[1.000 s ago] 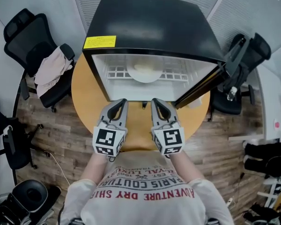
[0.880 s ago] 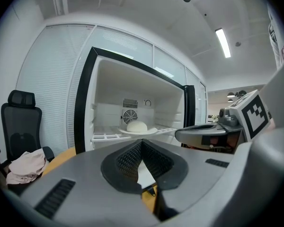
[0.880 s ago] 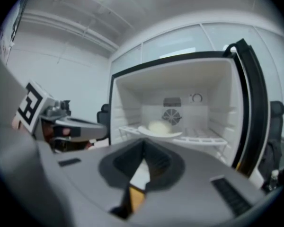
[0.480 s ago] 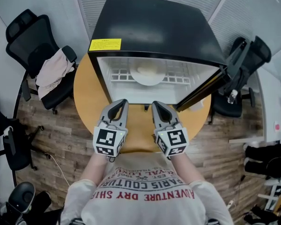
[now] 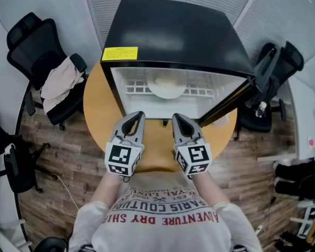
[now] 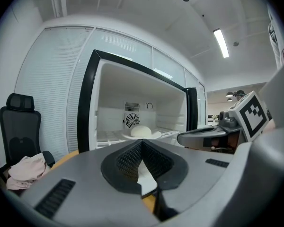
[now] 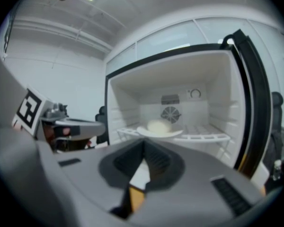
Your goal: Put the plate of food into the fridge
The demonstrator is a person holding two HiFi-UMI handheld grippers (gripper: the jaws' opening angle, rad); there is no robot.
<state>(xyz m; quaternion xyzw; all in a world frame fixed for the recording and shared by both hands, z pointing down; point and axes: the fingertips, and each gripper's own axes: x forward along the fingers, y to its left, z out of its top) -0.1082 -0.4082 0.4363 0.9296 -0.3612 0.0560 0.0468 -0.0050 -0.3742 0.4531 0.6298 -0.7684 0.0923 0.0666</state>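
Note:
A white plate (image 5: 168, 86) with a pale mound of food rests on the wire shelf inside the open black fridge (image 5: 173, 33). In the left gripper view the plate (image 6: 142, 133) is straight ahead, and in the right gripper view the plate (image 7: 159, 129) is too. My left gripper (image 5: 138, 115) and right gripper (image 5: 176, 117) hover side by side over the table, just outside the fridge opening. Both are shut with nothing between their jaws. The left gripper's jaws (image 6: 141, 144) and the right gripper's jaws (image 7: 144, 144) point at the shelf.
The fridge stands on a round wooden table (image 5: 97, 109), its door (image 5: 233, 97) swung open to the right. A black office chair with a pink cloth (image 5: 58, 80) stands at the left, another black chair (image 5: 275, 67) at the right. The floor is wood.
Both grippers stay shut in nearly the same place in front of the fridge. The head view has shifted slightly. The plate has not moved.

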